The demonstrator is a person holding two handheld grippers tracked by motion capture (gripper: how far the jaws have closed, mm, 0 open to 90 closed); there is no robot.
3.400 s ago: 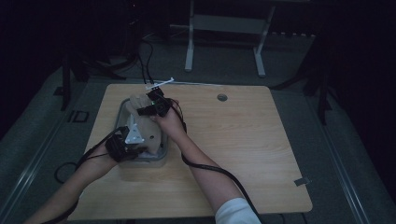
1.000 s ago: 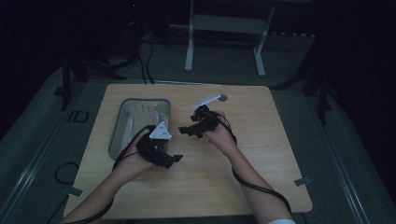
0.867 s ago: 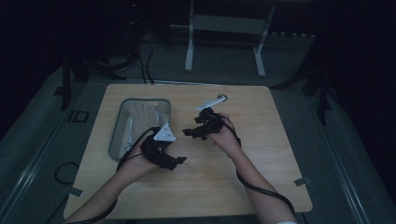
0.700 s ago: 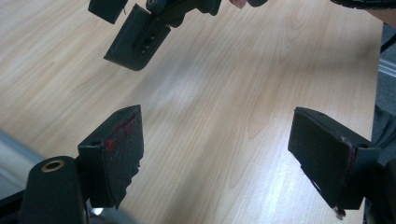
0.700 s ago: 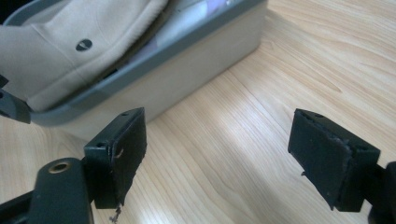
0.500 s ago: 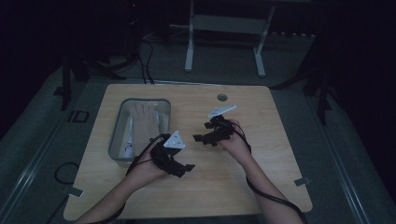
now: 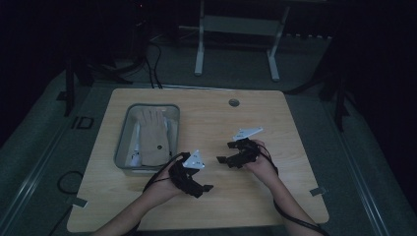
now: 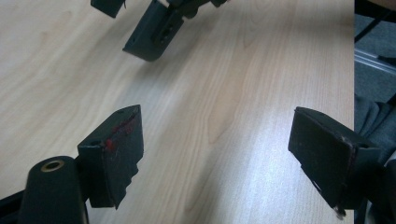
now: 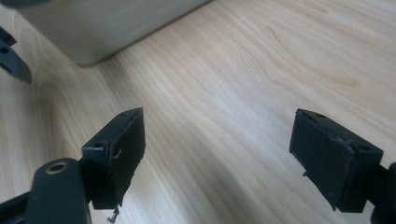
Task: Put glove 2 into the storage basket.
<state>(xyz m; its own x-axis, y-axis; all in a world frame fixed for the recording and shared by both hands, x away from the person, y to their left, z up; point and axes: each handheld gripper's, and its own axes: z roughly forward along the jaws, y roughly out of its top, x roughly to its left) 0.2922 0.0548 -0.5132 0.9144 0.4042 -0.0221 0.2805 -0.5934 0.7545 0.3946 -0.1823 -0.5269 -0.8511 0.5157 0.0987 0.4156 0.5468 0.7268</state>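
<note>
Both grippers, L (image 7: 204, 187) & R (image 7: 223, 160), hovering empty w/ jaws apart; glove (image 7: 151, 135) lying in tray (image 7: 123, 142), likely soft, limp: pinch cuff edge.

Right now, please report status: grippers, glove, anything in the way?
Left gripper and right gripper open, empty. Glove lies in metal tray. No obstacle between them.

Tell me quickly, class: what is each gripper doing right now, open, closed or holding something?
Left gripper: open, nothing between its jaws, over bare table.
Right gripper: open, holding nothing, near the metal tray.
</note>
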